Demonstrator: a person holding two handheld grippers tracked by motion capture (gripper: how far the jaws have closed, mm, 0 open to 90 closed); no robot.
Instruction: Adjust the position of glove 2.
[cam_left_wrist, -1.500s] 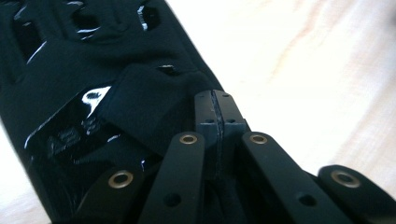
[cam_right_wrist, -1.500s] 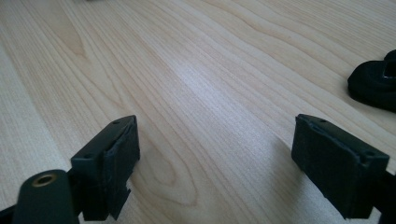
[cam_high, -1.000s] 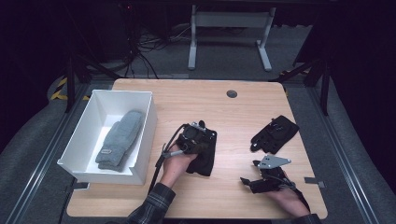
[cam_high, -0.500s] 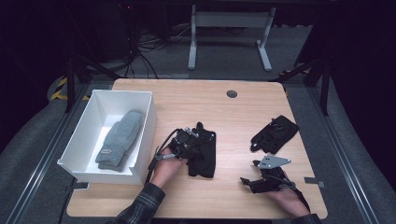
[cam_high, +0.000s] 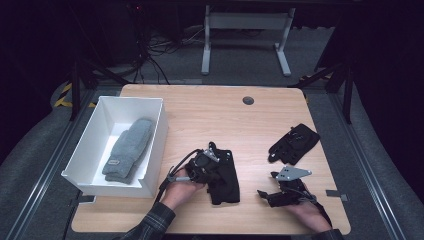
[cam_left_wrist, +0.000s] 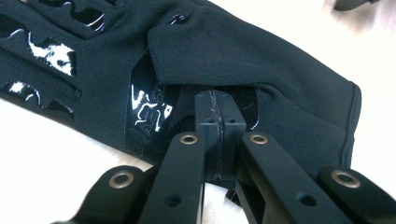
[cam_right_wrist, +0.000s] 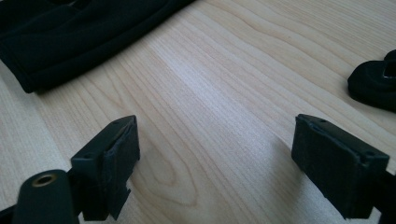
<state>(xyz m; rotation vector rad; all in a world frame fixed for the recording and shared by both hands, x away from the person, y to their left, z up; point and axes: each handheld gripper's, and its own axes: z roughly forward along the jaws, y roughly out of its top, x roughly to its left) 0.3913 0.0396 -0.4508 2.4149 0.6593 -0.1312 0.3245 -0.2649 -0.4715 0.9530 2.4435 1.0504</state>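
High view: the black glove (cam_high: 223, 176) lies at the middle of the table's (cam_high: 210, 115) near edge, and against the frames of a second ago it is seen drawn a little toward the person, dragged by the left gripper (cam_high: 207, 162), whose jaws are pressed together on a fold of its cuff in the left gripper view. The pull is judged to be the start of a carry to the white bin (cam_high: 150, 145), where a grey mitten (cam_high: 127, 150) already lies. The right gripper (cam_high: 270, 196) is held unmoved, jaws wide and empty, near the second black glove (cam_high: 294, 143).
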